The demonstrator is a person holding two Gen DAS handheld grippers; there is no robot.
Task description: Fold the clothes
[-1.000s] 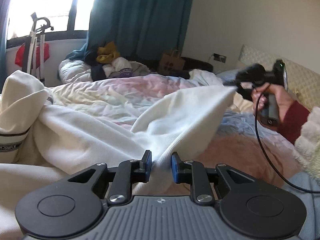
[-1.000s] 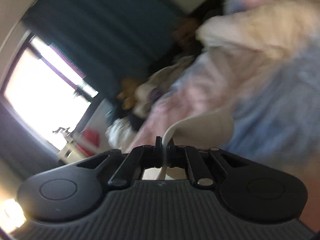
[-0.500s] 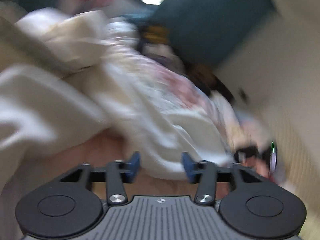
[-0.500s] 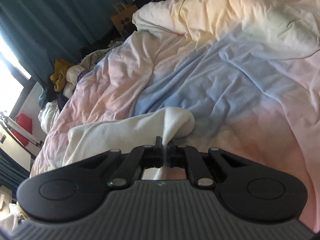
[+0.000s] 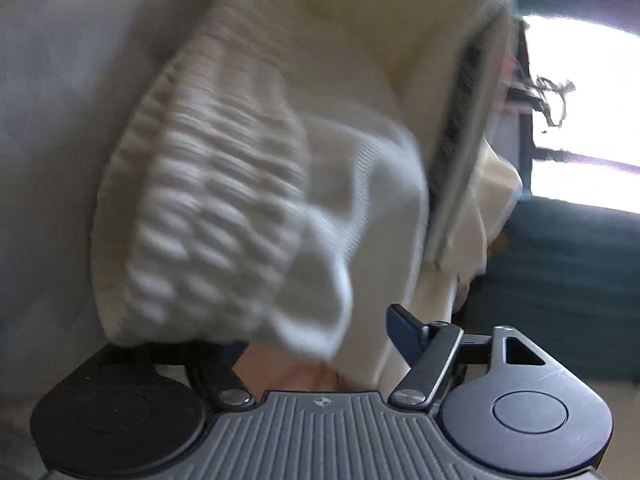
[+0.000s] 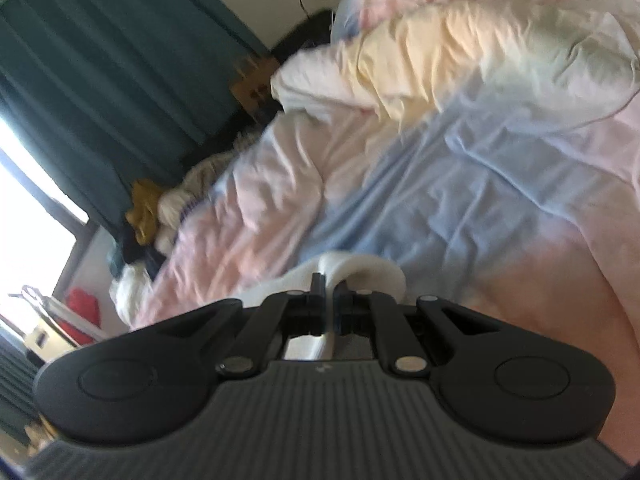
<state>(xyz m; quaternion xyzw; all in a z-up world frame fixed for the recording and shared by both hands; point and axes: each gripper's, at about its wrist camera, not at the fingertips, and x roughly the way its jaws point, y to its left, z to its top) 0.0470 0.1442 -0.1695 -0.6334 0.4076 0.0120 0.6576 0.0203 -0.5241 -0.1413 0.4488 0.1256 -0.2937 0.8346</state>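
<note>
A cream-white garment [image 5: 360, 208] with a ribbed cuff [image 5: 200, 216] fills the left wrist view, very close and blurred. My left gripper [image 5: 320, 336] is open; the cloth hangs between and over its fingers, and the left finger is hidden under the cuff. My right gripper [image 6: 328, 292] is shut on a fold of the same white garment [image 6: 360, 270], held just above the pastel duvet [image 6: 460, 184].
The bed carries a rumpled pink, blue and yellow duvet. A pile of clothes [image 6: 160, 216] lies at the bed's far end by the teal curtain [image 6: 100, 80]. A bright window [image 5: 584, 100] and a drying rack [image 6: 52, 312] stand beyond.
My left gripper has let go of the garment's edge, opened wide and swung hard to the left into the cuffed cloth. My right gripper stays shut on its fold, little moved.
</note>
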